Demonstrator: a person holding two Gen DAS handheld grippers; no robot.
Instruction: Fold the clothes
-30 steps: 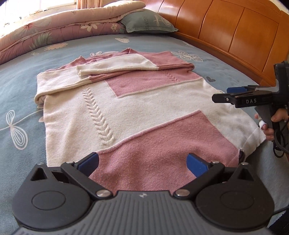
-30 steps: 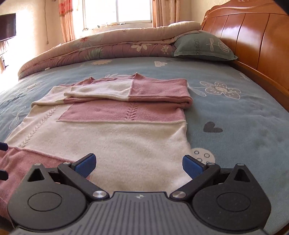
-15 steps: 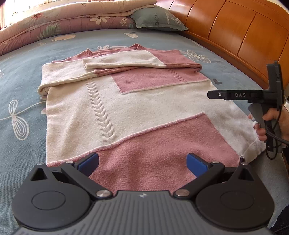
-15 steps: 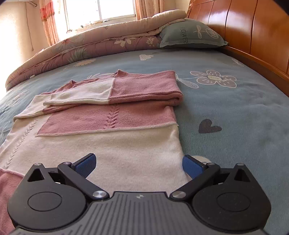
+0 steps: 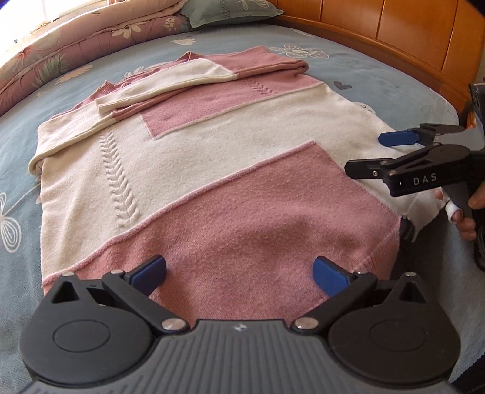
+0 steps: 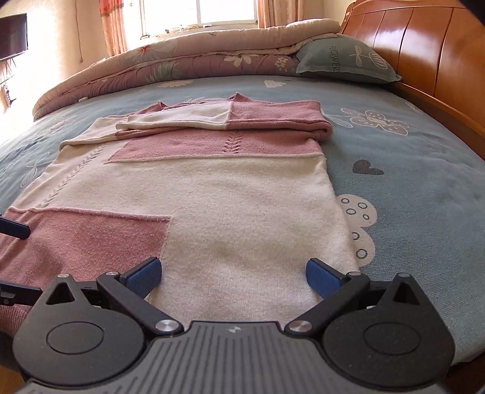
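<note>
Hand-held grippers [image 5: 239, 274] [image 6: 232, 272] spread over sweater [image 5: 212, 169] hem

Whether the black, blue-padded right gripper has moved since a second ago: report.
Yes: the right gripper shifted left over the pink-and-cream knitted sweater, now inside its right edge.

Left wrist view: low and close over the sweater's [image 5: 212, 169] pink hem corner, facing along the garment toward the pillow [image 5: 230, 10]. Right wrist view: low and close over the cream hem corner, facing the pillow [image 6: 345, 60] and window [image 6: 198, 13]. Both views share the sweater [image 6: 212, 188], the pillow and the rolled quilt [image 6: 182, 65].
</note>
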